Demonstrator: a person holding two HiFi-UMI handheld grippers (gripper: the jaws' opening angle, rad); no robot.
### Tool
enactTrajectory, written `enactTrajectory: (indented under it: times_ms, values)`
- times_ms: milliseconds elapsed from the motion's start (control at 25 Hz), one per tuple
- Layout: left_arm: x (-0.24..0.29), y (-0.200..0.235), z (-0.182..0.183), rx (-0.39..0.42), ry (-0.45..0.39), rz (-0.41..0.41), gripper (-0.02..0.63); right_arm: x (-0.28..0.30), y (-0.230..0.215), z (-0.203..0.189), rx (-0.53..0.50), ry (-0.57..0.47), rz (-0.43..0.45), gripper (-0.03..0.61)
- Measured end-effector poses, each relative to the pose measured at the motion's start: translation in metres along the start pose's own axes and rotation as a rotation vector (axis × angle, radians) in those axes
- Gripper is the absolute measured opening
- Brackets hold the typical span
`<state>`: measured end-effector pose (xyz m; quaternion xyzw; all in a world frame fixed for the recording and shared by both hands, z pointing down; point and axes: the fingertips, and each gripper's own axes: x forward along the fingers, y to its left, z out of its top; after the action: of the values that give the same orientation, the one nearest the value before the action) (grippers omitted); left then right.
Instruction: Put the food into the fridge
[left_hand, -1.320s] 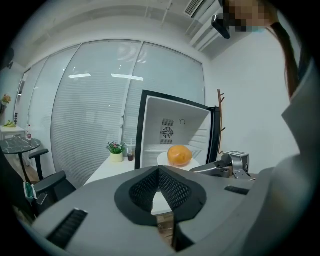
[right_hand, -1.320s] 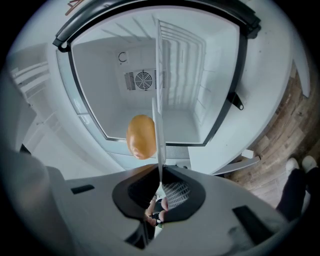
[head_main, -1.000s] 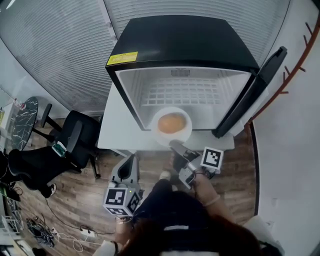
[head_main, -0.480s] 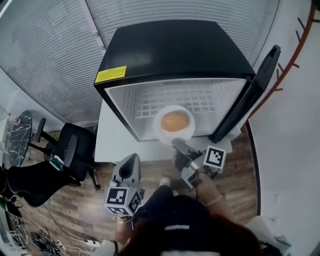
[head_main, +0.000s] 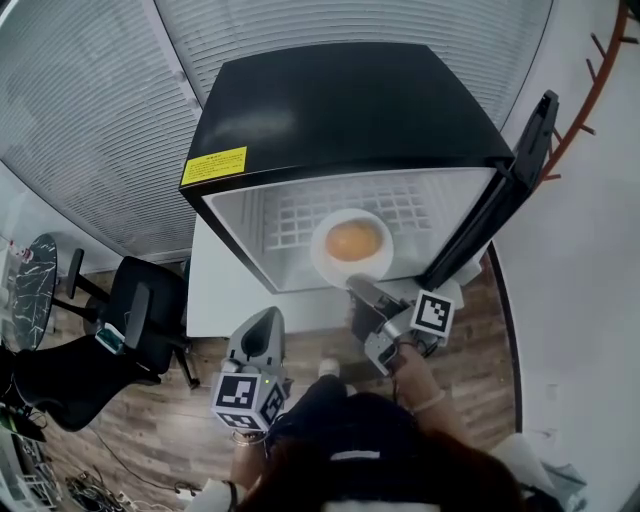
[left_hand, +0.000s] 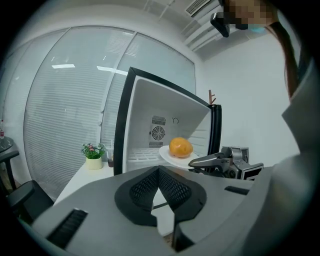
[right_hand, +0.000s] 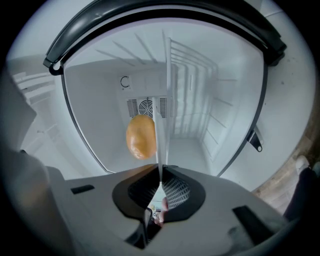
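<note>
White round plate (head_main: 325, 264) carrying round orange food (head_main: 352, 240), near rim pinched tight in the right gripper (head_main: 358, 288), at the open black fridge (head_main: 340, 110) mouth. The wire shelf (head_main: 290, 215) is dead ahead at twelve o'clock. Left gripper (head_main: 262, 322), closed and empty, sits at seven.

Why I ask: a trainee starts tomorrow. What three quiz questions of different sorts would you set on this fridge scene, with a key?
1. Multiple choice: the right gripper is shut on A) the rim of the white plate, B) the fridge door, C) nothing.
2. True or false: the left gripper is shut and empty.
3. Fill in: the orange-coloured food lies on the ___.
Key: 1 A; 2 true; 3 plate.
</note>
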<state>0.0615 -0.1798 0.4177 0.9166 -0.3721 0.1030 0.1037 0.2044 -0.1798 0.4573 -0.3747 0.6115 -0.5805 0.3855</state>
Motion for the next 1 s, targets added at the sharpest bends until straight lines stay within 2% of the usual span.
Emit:
enactTrajectory:
  times_ms: [1000]
  values:
    - [0.038,0.007,0.009,-0.007,0.001,-0.083,0.000,0.023,-0.005,0.035,0.069,-0.081,-0.038,0.012]
